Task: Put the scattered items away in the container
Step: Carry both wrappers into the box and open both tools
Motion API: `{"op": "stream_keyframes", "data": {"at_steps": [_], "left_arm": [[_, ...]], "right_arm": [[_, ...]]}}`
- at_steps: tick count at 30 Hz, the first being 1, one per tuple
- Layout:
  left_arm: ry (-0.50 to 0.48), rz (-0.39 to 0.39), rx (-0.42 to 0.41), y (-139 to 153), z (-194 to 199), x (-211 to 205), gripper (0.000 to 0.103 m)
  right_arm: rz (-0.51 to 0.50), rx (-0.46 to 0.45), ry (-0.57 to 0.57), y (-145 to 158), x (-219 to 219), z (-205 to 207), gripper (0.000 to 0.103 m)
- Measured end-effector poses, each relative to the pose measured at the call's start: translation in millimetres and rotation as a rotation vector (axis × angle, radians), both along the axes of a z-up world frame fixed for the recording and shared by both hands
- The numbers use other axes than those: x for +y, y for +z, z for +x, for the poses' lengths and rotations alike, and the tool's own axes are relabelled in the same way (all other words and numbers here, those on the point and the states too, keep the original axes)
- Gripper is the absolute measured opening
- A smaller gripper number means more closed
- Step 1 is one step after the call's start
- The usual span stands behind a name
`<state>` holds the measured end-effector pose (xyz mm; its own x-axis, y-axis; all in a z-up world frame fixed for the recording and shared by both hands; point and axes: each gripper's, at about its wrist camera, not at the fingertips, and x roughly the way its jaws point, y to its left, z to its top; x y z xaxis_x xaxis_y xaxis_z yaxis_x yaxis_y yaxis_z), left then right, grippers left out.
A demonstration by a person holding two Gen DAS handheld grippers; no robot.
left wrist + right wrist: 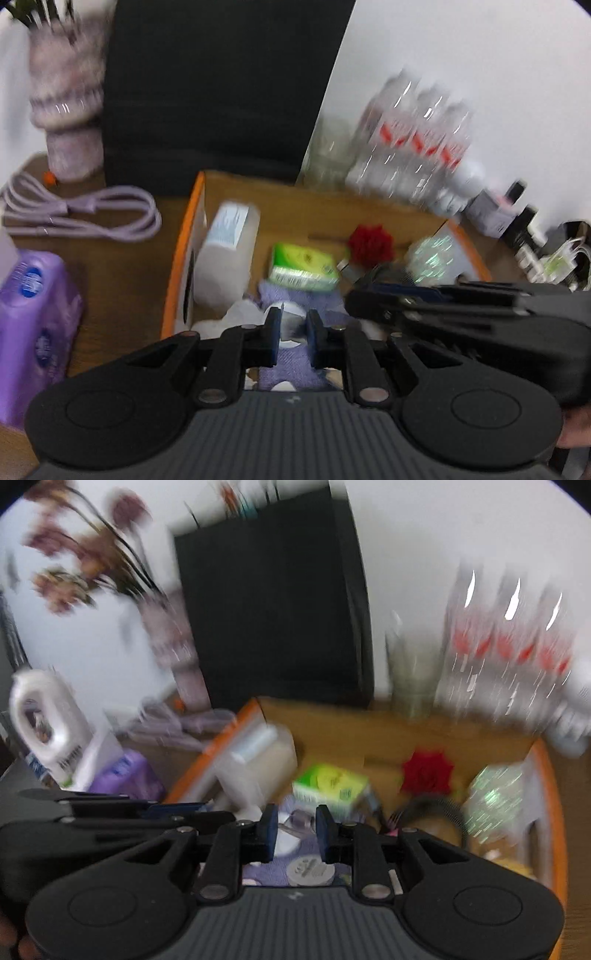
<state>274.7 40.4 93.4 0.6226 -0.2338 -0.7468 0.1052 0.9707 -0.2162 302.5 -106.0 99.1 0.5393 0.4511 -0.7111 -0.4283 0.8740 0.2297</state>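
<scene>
Both views are motion-blurred. A cardboard box with an orange rim (177, 266) (554, 794) holds a white bottle (225, 251) (258, 768), a green packet (303, 266) (332, 782), a red flower-like item (371, 243) (426, 771), a shiny wrapped item (432, 254) (495, 797) and a purple cloth (295, 365) (269, 875). My left gripper (293, 332) hangs over the box's near end, jaws slightly apart, nothing between them. My right gripper (295, 830) is beside it over the box, jaws slightly apart and empty; it also shows in the left wrist view (461, 314).
A purple tissue pack (33, 325) (125, 775) and a lilac cable (85, 214) lie left of the box. A vase (70, 122), a black block (221, 92) and water bottles (417, 147) stand behind. A white jug (44, 723) stands far left.
</scene>
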Motion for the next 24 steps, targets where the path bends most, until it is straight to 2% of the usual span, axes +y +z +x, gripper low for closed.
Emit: {"op": "stream_keyframes", "data": {"at_steps": [3,6,7,10,12,13,14,15,17,19,20,21,22,23,24], "left_arm": [[-0.055,0.054,0.078,-19.6,15.2,-6.4,0.016],[-0.071,0.085,0.148,-41.2,17.4,-9.7,0.018],[-0.076,0.085,0.168,-47.0,17.3,-9.9,0.018],[-0.086,0.102,0.157,-50.3,11.4,-11.5,0.020],[-0.072,0.089,0.182,-48.0,11.6,-10.8,0.021],[-0.070,0.076,0.198,-46.5,11.4,-9.6,0.023],[-0.071,0.065,0.208,-43.9,12.2,-8.8,0.029],[-0.073,0.053,0.208,-38.6,11.5,-7.9,0.033],[-0.061,0.034,0.182,-19.4,8.1,-5.9,0.050],[-0.039,0.028,0.144,5.0,3.1,-1.4,0.056],[-0.030,0.025,0.122,17.2,0.1,0.9,0.063],[-0.020,0.028,0.094,30.0,-4.2,3.4,0.079],[-0.011,0.049,0.065,41.1,-9.5,4.6,0.087],[-0.004,0.078,0.038,50.6,-16.2,4.3,0.092],[0.009,0.095,0.016,56.9,-23.2,4.2,0.093]], "right_arm": [[-0.014,0.125,-0.036,-25.7,3.1,31.6,0.021],[-0.004,0.237,-0.047,-50.1,3.3,43.0,0.021],[-0.014,0.248,-0.043,-55.5,4.9,43.8,0.021],[-0.036,0.238,-0.034,-61.0,8.7,41.4,0.022],[-0.032,0.263,-0.033,-58.0,8.8,40.6,0.033],[-0.032,0.269,-0.031,-54.7,8.6,39.2,0.045],[-0.032,0.262,-0.033,-48.6,7.5,36.7,0.052],[-0.031,0.247,-0.035,-40.5,5.8,33.4,0.055],[-0.022,0.225,-0.039,-22.8,0.1,26.3,0.057],[-0.021,0.206,-0.049,-2.8,-7.5,18.7,0.059],[-0.026,0.193,-0.056,7.4,-12.0,14.6,0.063],[-0.037,0.175,-0.066,17.8,-17.2,11.0,0.066],[-0.045,0.155,-0.075,27.2,-22.9,6.2,0.072],[-0.049,0.132,-0.086,37.1,-30.5,0.1,0.082],[-0.053,0.116,-0.099,45.3,-38.5,-4.8,0.083]]}}
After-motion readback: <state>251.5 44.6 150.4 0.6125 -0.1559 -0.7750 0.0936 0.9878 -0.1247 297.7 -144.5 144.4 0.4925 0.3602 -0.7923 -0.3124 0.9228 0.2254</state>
